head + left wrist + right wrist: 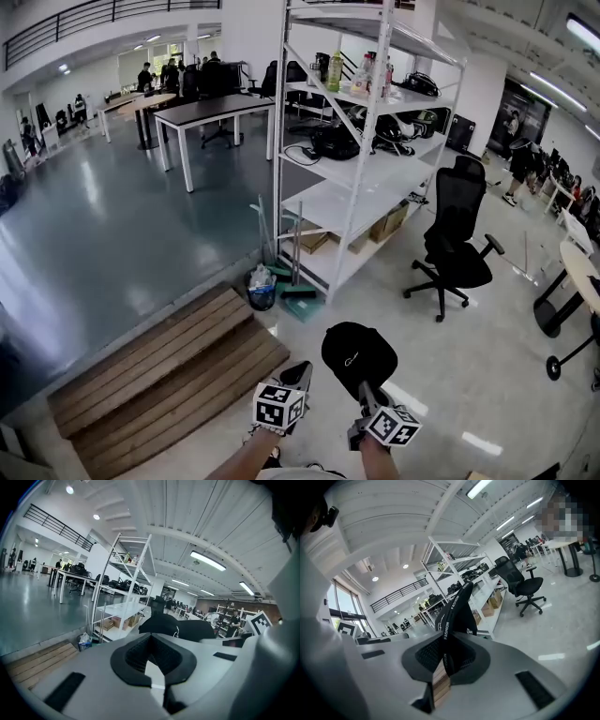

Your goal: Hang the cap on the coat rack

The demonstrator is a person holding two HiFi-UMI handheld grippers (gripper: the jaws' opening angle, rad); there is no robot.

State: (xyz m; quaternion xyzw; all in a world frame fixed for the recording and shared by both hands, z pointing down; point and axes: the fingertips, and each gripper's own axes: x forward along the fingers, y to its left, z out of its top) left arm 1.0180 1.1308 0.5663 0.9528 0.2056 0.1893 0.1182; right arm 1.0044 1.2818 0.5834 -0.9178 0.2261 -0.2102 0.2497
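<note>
Black cap [358, 352]: held in the air by the right gripper, above the pale floor and just ahead of both grippers. In the right gripper view a strap with white lettering runs up from the jaws to the crown.
Right gripper [451, 654]: jaws pressed together on the cap's strap, which stands up between the pads. Its marker cube is on the end nearest the person.
Left gripper [151, 643]: jaws pressed together with nothing between them. It is just beside the right gripper, with its tips near the cap but not touching it.
Wooden platform [169, 370]: low slatted boards lying on the floor, to the left of the grippers.
Floor [487, 375]: pale and glossy under the grippers, dark grey-green beyond the platform.
Bin [262, 287]: small, stuffed with a light bag, at the near corner of the shelving.
Cleaning tools [298, 281]: long handles standing against the shelving, just beside the bin, with a green head on the floor.
Shelving rack [349, 178]: tall, white and open. Dark bags and bottles sit on the upper shelves, cardboard boxes on the lowest.
Office chair [455, 248]: black, on castors, to the right of the rack and apart from it.
Tables [211, 111]: dark tops on white legs, beyond the rack to the left.
People [145, 77]: several at the far desks, too small to make out.
</note>
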